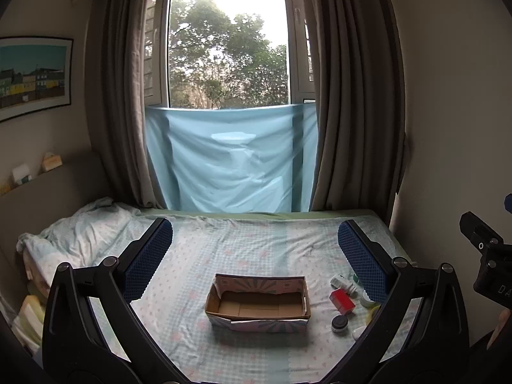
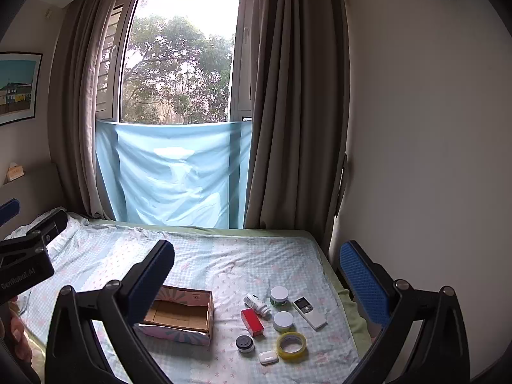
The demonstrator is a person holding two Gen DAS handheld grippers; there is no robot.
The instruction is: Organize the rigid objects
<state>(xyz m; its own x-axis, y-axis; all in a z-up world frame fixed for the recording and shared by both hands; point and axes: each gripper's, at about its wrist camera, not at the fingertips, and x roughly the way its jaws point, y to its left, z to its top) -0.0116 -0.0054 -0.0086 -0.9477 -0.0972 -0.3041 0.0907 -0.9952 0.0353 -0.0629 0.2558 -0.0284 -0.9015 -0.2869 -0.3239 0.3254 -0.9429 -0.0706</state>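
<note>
An open, empty cardboard box (image 1: 257, 304) (image 2: 179, 315) sits on the bed. To its right lie a red box (image 2: 252, 321) (image 1: 341, 300), a white bottle on its side (image 2: 256, 302), two white-lidded jars (image 2: 279, 295) (image 2: 283, 320), a remote control (image 2: 308, 312), a tape roll (image 2: 291, 345), a small dark jar (image 2: 244, 343) (image 1: 339, 323) and a small white case (image 2: 268, 357). My left gripper (image 1: 255, 243) is open and empty above the box. My right gripper (image 2: 256, 267) is open and empty above the objects.
The bed (image 2: 224, 262) has a checked sheet, with a rumpled pillow (image 1: 76, 230) at its left. Curtains (image 2: 294, 112) and a window with a blue cloth (image 2: 174, 172) stand behind. A wall (image 2: 432, 160) borders the bed's right side.
</note>
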